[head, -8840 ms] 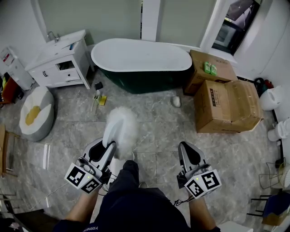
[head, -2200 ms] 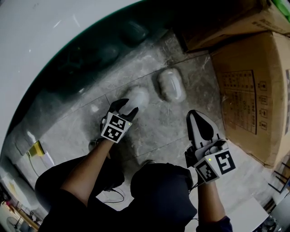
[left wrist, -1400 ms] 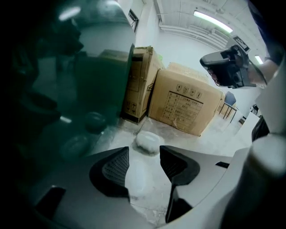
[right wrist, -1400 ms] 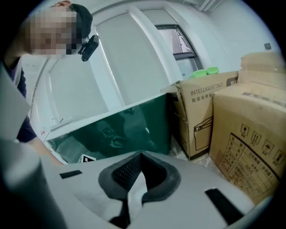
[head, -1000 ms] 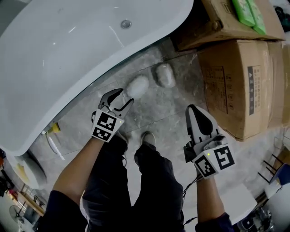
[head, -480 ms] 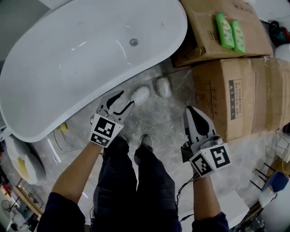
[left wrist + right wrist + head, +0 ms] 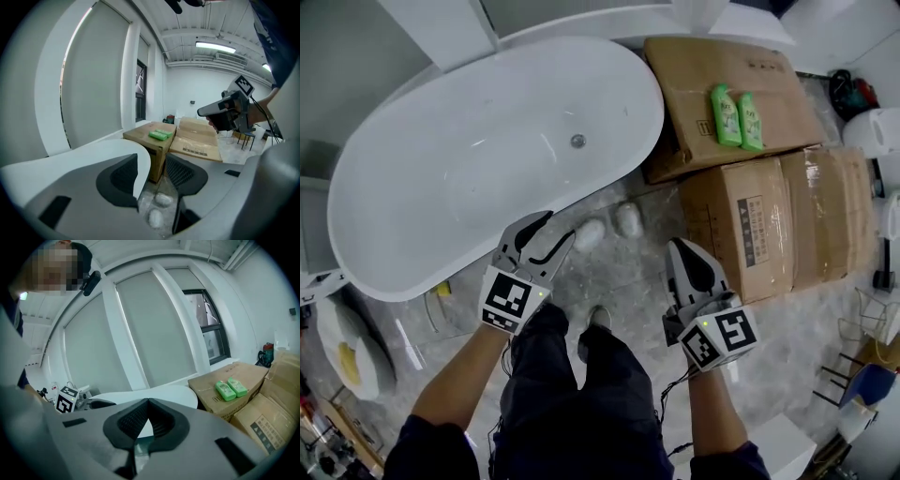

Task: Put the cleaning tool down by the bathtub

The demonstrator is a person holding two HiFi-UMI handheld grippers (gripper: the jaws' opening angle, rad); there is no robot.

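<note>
The jaws of my left gripper [image 7: 560, 225] are standing apart with nothing between them, having just been closing a little. Those of my right gripper [image 7: 677, 246] are pressing together, empty.

The tool [image 7: 589, 232], a white fluffy head, is lying on the floor [image 7: 623, 281] just beside the tub [image 7: 469, 178], at the tub's narrow end and clear of both grippers. I am judging the put-down as done, with nothing left for me but to draw away from the tub.

A second pale lump [image 7: 627, 218] is lying just beside the tool, on the side away from the tub.

The floor is showing as grey marbled tile, hard, level and slightly glossy. The tub is sitting white and empty under shaded windows. Boxes [image 7: 769, 225] are crowding its narrow end, and the one nearest the tub is carrying two green bottles [image 7: 736, 114].
</note>
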